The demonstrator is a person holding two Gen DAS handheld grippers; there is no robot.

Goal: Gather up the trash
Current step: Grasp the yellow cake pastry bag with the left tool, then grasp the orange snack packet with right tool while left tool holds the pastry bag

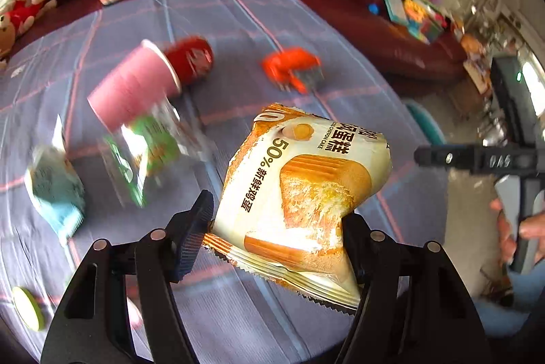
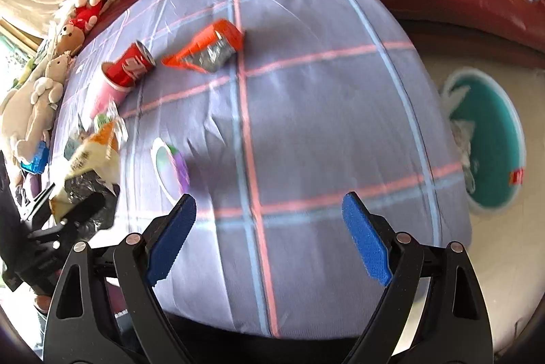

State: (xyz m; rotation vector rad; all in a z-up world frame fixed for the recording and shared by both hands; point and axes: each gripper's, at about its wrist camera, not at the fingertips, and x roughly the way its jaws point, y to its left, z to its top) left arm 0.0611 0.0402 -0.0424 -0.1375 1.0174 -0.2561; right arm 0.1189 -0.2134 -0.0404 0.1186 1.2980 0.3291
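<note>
Left wrist view: the left tongs point(image 1: 276, 227) pinch a cream and orange crinkly plastic cake wrapper point(image 1: 303, 193), lifted clear of the bench point(image 1: 238, 30), centre-lower frame.
Left tongs state: closed partway onto the wrapper, pads pressing its lower sides.
Right tongs point(image 2: 269, 238): wide apart, nothing between them, above bare plaid cloth.
Handling: the wrapper looks light, soft and slick; it buckles where pinched, so a hold across its puffed middle seems safer than one on the serrated edge.
Remaining trash: pink paper cup point(image 1: 136, 88), red drinks can point(image 1: 192, 59), orange foil packet point(image 1: 293, 67), upper half of frame.
Likely target: round teal bin point(image 2: 490, 142), right edge of the right wrist view.
</note>
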